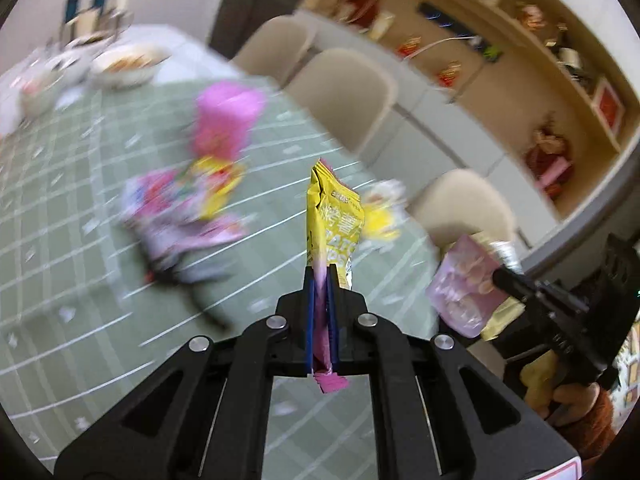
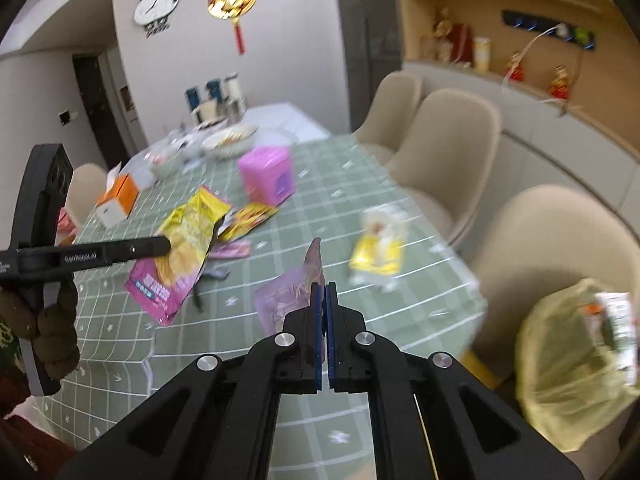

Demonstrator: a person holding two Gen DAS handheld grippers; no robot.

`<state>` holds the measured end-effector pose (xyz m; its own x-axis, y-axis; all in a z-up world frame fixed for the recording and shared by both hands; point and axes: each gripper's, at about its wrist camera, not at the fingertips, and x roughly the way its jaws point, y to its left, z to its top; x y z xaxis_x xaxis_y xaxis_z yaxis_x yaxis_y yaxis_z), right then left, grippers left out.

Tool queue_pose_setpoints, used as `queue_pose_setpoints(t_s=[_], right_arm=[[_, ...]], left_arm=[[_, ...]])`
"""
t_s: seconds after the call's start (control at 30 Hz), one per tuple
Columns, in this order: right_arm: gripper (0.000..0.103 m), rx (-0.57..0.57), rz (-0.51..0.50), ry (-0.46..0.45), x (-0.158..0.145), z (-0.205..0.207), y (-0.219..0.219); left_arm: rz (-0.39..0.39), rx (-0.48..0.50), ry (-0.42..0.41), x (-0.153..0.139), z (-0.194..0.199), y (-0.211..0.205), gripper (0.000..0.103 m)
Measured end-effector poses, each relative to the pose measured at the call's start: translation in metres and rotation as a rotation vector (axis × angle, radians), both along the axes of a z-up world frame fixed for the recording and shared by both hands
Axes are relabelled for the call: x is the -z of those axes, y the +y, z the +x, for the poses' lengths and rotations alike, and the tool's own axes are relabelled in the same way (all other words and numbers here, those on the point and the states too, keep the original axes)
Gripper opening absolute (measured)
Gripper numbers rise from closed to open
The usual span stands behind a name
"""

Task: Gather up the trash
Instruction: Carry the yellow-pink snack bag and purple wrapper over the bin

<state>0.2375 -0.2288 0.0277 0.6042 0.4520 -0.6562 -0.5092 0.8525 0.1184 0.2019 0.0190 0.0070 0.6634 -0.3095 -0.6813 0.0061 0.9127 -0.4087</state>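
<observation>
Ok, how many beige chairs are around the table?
4. Three along the right side of the table: far chair, middle chair, near chair. A fourth chair stands at its left side. Others may be hidden.

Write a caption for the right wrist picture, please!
Right gripper pinches a pale purple wrapper above the green checked table, with a yellow trash bag waiting nearby.

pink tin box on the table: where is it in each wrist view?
Left wrist: pink tin box, blurred, upper left of centre, beyond the held yellow-and-pink packet.
Right wrist: upper centre, behind the wrappers.
Shared landmark: white bowl just beyond it.
</observation>
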Motion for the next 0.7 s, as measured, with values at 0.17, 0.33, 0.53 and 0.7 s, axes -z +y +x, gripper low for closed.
queue_pose_setpoints(t_s=[0.17, 0.33, 0.53, 0.7], right_arm=[[0.004, 0.110, 0.010, -0.056, -0.028, 0.001, -0.074], [0.004, 0.231, 0.019, -0.109, -0.044, 0.000, -0.161], [0.004, 0.339, 0.025, -0.148, -0.046, 0.003, -0.250], [0.004, 0.403, 0.033, -0.158, -0.043, 0.008, -0.312]], left_arm=[[-0.043, 0.153, -0.073, -0.035, 0.035, -0.082, 0.005], [-0.038, 0.306, -0.106, -0.051, 0.066, -0.176, 0.005], [-0.037, 0.424, -0.078, -0.046, 0.094, -0.283, 0.005], [-0.057, 0.458, -0.048, -0.035, 0.117, -0.341, 0.005]])
